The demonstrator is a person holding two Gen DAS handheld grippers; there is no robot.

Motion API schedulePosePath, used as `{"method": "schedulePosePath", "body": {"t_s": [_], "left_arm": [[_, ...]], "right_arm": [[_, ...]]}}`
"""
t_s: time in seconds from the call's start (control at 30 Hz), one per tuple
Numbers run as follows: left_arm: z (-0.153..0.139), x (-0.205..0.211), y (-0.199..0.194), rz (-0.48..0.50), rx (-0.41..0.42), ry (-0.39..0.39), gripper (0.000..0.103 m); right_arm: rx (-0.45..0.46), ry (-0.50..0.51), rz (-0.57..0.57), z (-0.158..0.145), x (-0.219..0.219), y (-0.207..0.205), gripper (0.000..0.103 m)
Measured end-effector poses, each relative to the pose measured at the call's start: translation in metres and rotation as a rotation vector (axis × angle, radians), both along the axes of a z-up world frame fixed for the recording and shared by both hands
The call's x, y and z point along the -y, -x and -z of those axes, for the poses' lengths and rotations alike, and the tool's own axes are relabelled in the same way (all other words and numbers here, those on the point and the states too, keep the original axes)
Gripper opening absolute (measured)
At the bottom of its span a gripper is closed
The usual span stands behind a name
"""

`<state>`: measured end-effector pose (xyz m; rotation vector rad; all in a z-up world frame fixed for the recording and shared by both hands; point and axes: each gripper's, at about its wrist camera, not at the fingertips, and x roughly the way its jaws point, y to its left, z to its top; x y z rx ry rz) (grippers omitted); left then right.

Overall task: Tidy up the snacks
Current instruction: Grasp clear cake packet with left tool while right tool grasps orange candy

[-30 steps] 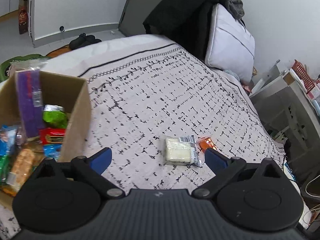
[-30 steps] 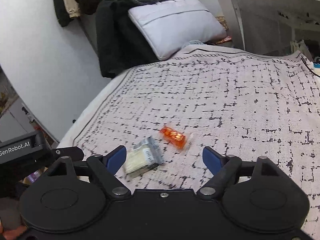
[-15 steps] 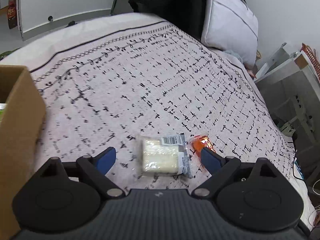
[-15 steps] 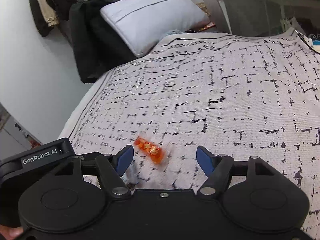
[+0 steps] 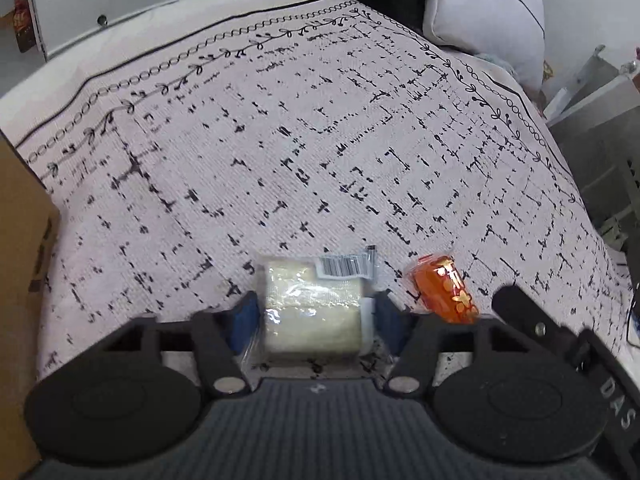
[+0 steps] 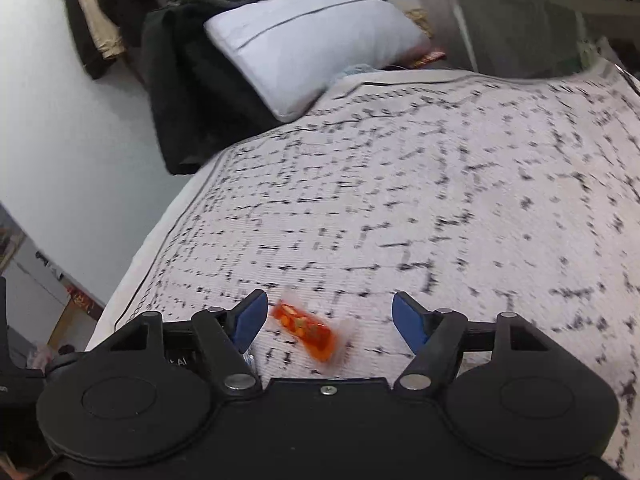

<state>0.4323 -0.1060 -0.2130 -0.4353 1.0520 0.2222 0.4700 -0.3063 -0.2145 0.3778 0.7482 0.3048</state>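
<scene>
A clear-wrapped pale rice-cake packet (image 5: pixel 312 308) with a barcode lies on the patterned bedspread (image 5: pixel 280 140). My left gripper (image 5: pixel 314 318) has closed in around it, its blue pads touching both sides. A small orange snack packet (image 5: pixel 444 288) lies just right of it. In the right wrist view the orange packet (image 6: pixel 306 330) sits between the open fingers of my right gripper (image 6: pixel 326 316), nearer the left pad. A cardboard box (image 5: pixel 20 260) shows at the left edge.
A white pillow (image 6: pixel 312 40) and dark clothes (image 6: pixel 192 92) lie at the head of the bed. A grey shelf unit (image 5: pixel 600 120) stands beside the bed on the right. Part of my right gripper's body (image 5: pixel 560 340) shows right of the orange packet.
My left gripper moved forward and down onto the rice-cake packet and narrowed around it. My right gripper moved closer to the orange packet, which now lies between its fingers.
</scene>
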Motion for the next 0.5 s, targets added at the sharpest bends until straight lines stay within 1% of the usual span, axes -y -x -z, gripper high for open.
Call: {"method": "schedulePosePath", "body": {"t_s": [0.07,0.23,0.37,0.4,0.43,0.47,0.5], "left_arm": [[-0.002,-0.007,0.004,-0.008,-0.003,0.02,0.053],[-0.009,-0.023,0.017,-0.054,-0.013,0.012,0.052],[-0.018,-0.032,0.03,-0.074,-0.006,0.007,0.052],[-0.021,-0.035,0.033,-0.08,-0.004,0.007,0.052],[-0.024,-0.038,0.036,-0.086,-0.001,0.006,0.052],[-0.027,-0.041,0.04,-0.094,0.001,0.005,0.052],[-0.031,-0.044,0.043,-0.1,0.002,0.004,0.052]], "right_arm": [[0.023,0.022,-0.025,-0.001,-0.007,-0.001,0.069],[0.062,0.056,-0.067,-0.002,-0.02,-0.006,0.069],[0.066,0.086,-0.108,0.001,-0.03,-0.007,0.069],[0.055,0.11,-0.119,0.003,-0.033,-0.006,0.069],[0.045,0.133,-0.125,0.005,-0.036,-0.005,0.067],[0.028,0.164,-0.133,0.007,-0.04,-0.004,0.061],[0.001,0.2,-0.142,0.01,-0.043,-0.003,0.05]]}}
